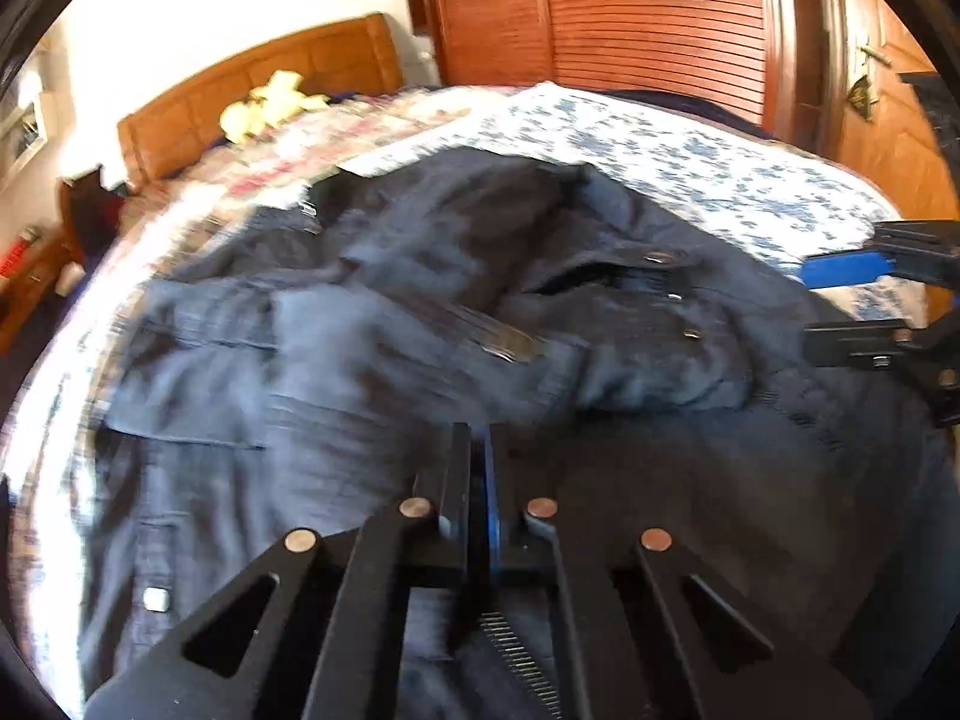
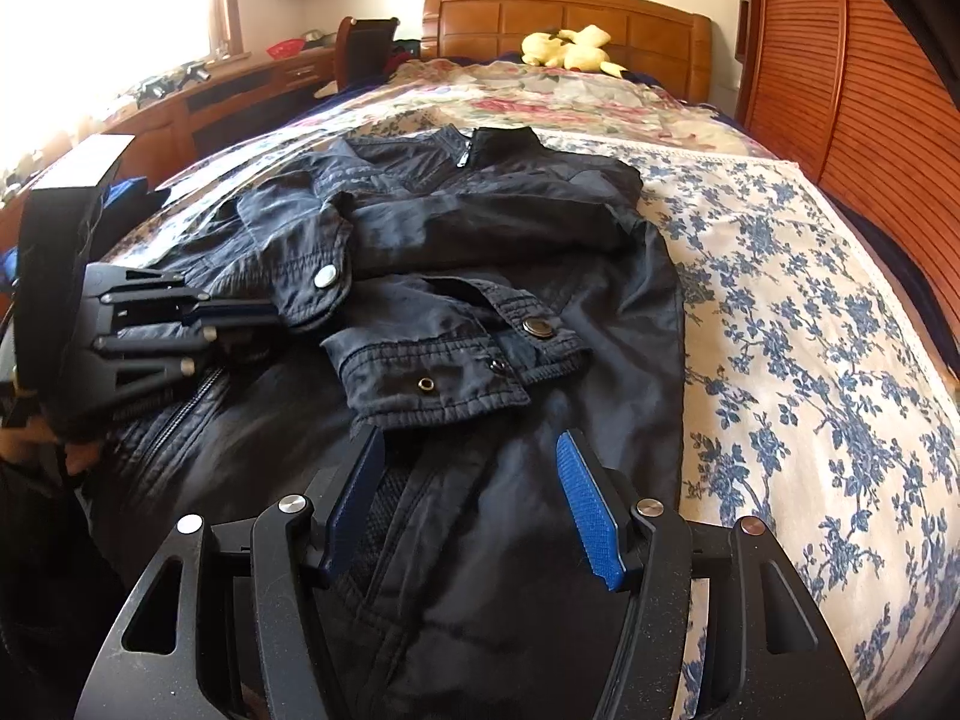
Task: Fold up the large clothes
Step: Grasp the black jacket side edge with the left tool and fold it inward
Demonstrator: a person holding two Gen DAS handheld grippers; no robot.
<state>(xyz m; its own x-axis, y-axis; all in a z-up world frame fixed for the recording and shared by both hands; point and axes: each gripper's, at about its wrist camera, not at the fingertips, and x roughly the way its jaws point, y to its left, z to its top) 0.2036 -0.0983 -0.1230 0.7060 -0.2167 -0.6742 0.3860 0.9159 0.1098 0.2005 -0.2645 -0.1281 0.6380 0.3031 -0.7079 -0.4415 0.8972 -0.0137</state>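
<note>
A dark navy jacket [image 2: 480, 228] lies on the bed with its collar toward the headboard and both sleeves folded across the chest. The snap cuffs [image 2: 456, 360] sit in the middle. My left gripper [image 1: 478, 438] is shut, its tips pressed into the jacket [image 1: 420, 300]. In the right wrist view the left gripper [image 2: 258, 315] reaches in from the left, and its tips disappear at the left sleeve cuff. My right gripper [image 2: 471, 438] stands open over the jacket's lower front, nothing between its blue pads. The left wrist view shows the right gripper [image 1: 840, 306] at the jacket's right edge.
A blue-flowered bedspread [image 2: 780, 300] lies bare to the right of the jacket. A yellow plush toy [image 2: 567, 48] rests by the wooden headboard [image 2: 648, 24]. Louvred wardrobe doors [image 2: 870, 90] stand close on the right. A desk [image 2: 240, 90] and chair [image 2: 366, 42] are left.
</note>
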